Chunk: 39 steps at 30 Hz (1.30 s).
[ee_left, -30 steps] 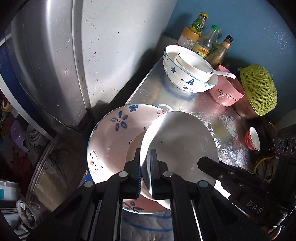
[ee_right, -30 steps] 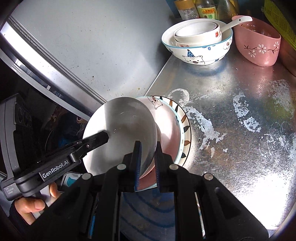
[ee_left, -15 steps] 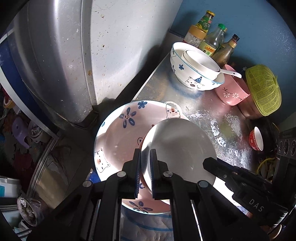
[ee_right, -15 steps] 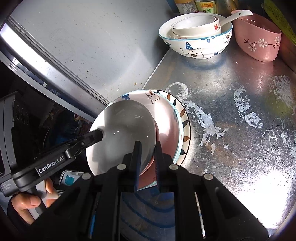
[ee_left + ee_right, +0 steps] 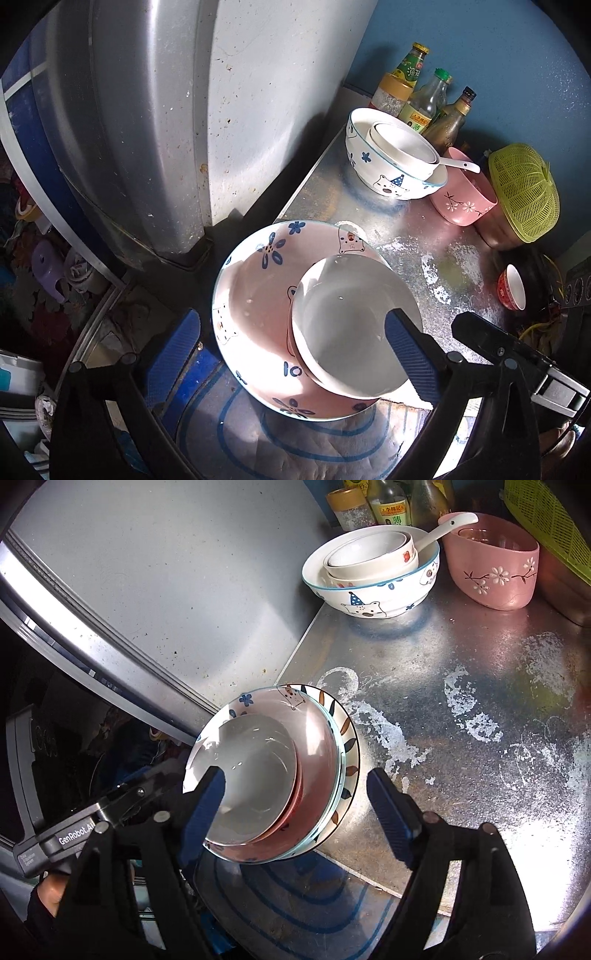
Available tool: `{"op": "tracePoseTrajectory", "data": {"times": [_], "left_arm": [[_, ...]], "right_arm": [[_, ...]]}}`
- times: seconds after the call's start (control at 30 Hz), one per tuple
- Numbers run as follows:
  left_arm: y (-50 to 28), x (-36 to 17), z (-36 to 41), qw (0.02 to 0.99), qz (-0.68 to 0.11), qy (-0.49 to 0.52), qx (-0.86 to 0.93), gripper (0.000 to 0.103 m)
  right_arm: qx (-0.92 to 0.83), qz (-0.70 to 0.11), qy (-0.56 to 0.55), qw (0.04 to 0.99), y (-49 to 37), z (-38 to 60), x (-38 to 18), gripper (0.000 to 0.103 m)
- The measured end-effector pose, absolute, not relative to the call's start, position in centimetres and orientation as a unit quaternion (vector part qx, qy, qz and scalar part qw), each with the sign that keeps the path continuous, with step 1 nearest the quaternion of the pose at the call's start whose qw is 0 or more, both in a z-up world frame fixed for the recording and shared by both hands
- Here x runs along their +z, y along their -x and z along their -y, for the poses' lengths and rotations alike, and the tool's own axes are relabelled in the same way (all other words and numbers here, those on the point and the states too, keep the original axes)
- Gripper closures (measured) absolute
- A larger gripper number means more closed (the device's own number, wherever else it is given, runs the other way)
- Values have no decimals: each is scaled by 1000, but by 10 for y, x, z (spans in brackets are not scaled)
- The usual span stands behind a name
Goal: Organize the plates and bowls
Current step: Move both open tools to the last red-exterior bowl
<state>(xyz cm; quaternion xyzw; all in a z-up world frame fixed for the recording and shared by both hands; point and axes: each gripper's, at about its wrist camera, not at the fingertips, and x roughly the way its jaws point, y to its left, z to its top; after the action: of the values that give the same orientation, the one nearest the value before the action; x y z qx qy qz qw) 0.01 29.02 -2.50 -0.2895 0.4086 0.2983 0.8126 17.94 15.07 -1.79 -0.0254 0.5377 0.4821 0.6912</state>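
Both grippers stand with their jaws wide apart and hold nothing. The left gripper (image 5: 291,354) and the right gripper (image 5: 295,808) each straddle the same stack at the near left corner of the metal surface (image 5: 480,709). Directly ahead of both and slightly below lies a plain white bowl (image 5: 351,325), sitting tilted inside a pink bear-print plate (image 5: 255,295), which rests on a leaf-patterned plate (image 5: 349,746). The stack overhangs the surface's near edge, so any further nudge should push inward. Neither gripper is clearly closer.

Farther back, well apart from the stack, a large bear bowl (image 5: 373,590) holds smaller bowls and a spoon, beside a pink flowered bowl (image 5: 491,565). A small red cup (image 5: 511,288) lies on its side at the right.

How much of the leaf-patterned plate lies under the stack is hidden, and the nested small bowls cannot be counted surely.
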Motion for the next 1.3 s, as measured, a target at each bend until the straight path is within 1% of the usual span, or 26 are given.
{"op": "tracePoseTrajectory", "data": {"times": [0.13,0.57,1.3], "left_arm": [[-1,-24,-289,812,-411,287,298,1],[-20,-21,-274,820,-420,272,278,1],[-90,-12,-231,842,-439,229,213,1]], "right_arm": [[468,-542,29,697,-186,-141,-18,0],[442,-541,4,715,-203,-105,-14,0],[391,-536,-49,746,-241,-47,-7,0]]}}
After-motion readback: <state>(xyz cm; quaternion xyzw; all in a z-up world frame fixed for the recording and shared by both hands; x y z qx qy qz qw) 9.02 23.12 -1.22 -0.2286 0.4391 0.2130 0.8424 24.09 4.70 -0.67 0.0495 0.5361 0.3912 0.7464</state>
